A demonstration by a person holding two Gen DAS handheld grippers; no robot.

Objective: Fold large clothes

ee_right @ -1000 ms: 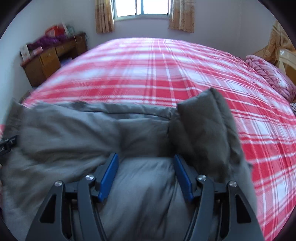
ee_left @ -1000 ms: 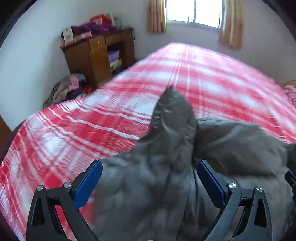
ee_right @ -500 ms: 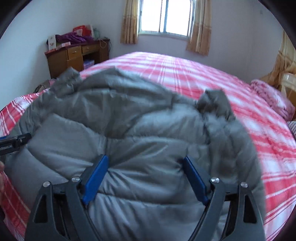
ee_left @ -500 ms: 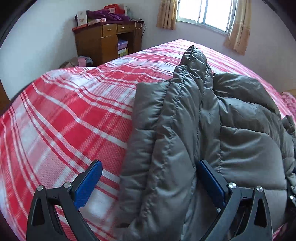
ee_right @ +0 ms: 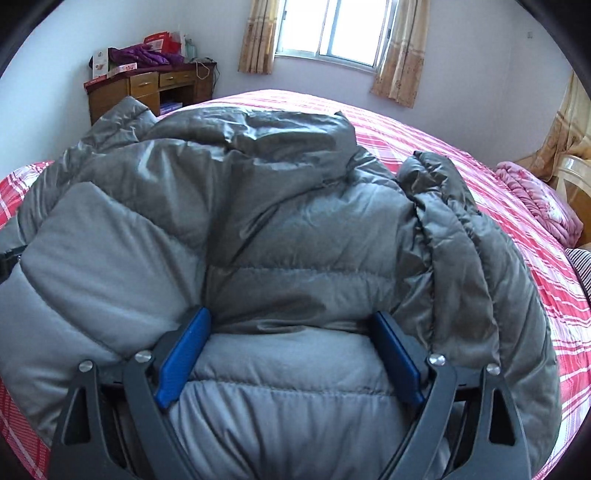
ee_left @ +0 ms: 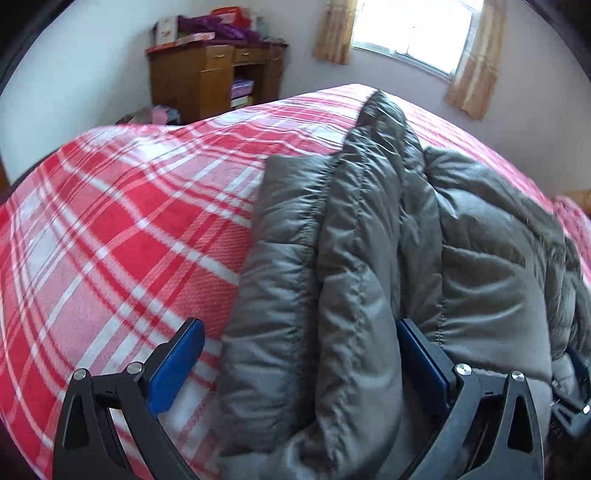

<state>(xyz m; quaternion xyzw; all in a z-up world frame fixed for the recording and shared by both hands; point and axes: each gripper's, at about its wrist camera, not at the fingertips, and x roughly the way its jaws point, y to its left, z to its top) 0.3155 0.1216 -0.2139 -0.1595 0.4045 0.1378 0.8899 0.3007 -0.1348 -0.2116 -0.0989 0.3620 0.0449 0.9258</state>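
Observation:
A grey puffer jacket (ee_left: 369, 221) lies bunched on the red plaid bed (ee_left: 129, 221), with one sleeve folded along its left edge. My left gripper (ee_left: 299, 326) is open over that edge. Its right pad touches the fabric, while its left pad stands free above the bedspread. In the right wrist view the jacket (ee_right: 277, 221) fills most of the frame. My right gripper (ee_right: 291, 315) straddles a padded fold near the hem. Its jaws are opening, and the fold bulges loosely between them.
A wooden desk (ee_right: 147, 88) piled with clothes and boxes stands in the far left corner. A curtained window (ee_right: 332, 33) is behind the bed. A pink blanket (ee_right: 535, 206) and a pale chair (ee_right: 576, 177) are at the right. Bare bedspread (ee_right: 498, 229) lies around the jacket.
The jacket, lifted and blurred a second ago, has come down and settled on the bed in folds. Both grippers shifted with it, then held still. The right jaws have spread wider.

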